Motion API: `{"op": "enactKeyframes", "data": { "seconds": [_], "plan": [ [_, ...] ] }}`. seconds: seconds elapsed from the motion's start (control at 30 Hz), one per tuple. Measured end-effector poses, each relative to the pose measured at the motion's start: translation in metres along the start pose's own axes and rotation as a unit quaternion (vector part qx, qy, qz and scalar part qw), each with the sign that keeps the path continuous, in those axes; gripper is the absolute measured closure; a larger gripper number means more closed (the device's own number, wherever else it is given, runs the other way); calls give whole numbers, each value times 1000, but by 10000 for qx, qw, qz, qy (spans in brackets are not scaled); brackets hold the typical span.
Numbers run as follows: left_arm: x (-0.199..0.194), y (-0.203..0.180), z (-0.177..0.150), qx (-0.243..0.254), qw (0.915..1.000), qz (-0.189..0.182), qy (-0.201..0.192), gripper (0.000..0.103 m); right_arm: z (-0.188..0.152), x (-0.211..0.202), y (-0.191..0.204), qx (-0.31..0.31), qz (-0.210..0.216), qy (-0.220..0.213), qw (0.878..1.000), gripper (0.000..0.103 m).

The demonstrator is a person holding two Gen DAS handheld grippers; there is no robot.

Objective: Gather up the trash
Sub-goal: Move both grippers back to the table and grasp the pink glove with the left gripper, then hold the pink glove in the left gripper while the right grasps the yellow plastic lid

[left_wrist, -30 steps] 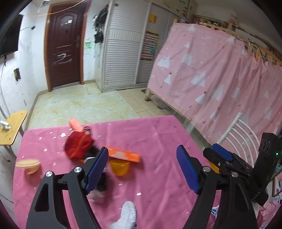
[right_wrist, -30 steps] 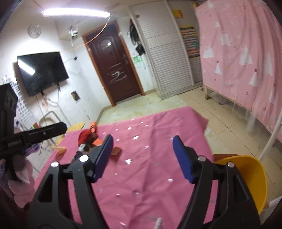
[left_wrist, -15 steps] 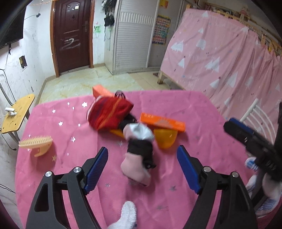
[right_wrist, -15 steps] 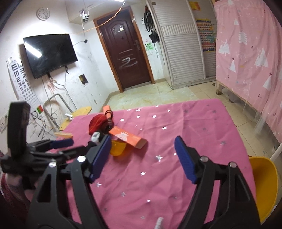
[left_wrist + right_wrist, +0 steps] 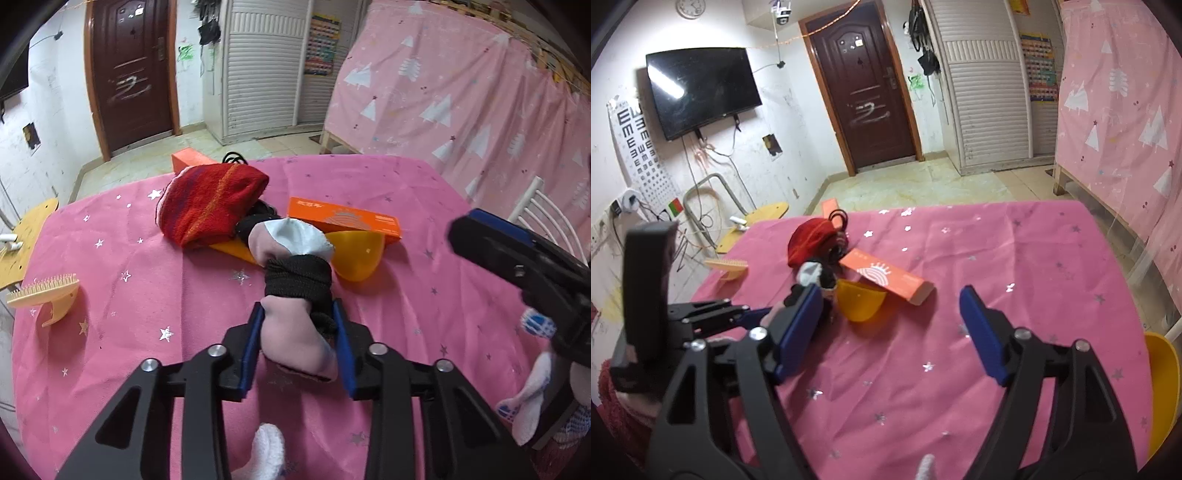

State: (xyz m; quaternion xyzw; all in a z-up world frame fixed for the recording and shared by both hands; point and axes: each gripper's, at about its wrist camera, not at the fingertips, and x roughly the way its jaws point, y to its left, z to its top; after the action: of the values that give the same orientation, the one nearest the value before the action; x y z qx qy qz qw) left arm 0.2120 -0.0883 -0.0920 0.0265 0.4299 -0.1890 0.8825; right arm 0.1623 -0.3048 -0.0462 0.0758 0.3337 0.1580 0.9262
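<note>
Left wrist view: left tool (image 5: 299, 332) just closed, now clamped on the pink sock bundle (image 5: 295, 295) — mid-worktop (image 5: 110, 369), orange box (image 5: 343, 219) at 1 o'clock. Right tool (image 5: 890, 325) empty, jaws apart — just widened.

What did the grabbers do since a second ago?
The left gripper came down over the pink sock and its jaws have just closed on it. The right gripper swung toward the pile, opening wider, holding nothing. The orange box and comb stayed put.
</note>
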Motion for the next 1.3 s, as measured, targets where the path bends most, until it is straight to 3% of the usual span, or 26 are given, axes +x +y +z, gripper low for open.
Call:
{"op": "enactKeyframes", "data": {
  "seconds": [0.37,0.57,0.87,1.3],
  "plan": [
    [-54,36,-7,-505,9958,192,-739,78,2,32,32,-321,26,291,9991,27],
    [-66,51,-13,-660,9944,164,-813,78,8,58,54,-729,-244,504,9958,27],
    [-60,71,-18,-918,9933,-8,-702,78,8,80,59,-865,-349,969,9909,62],
    [-61,70,-15,-901,9934,15,-704,78,9,58,66,-865,-72,646,9941,63]
  ]
}}
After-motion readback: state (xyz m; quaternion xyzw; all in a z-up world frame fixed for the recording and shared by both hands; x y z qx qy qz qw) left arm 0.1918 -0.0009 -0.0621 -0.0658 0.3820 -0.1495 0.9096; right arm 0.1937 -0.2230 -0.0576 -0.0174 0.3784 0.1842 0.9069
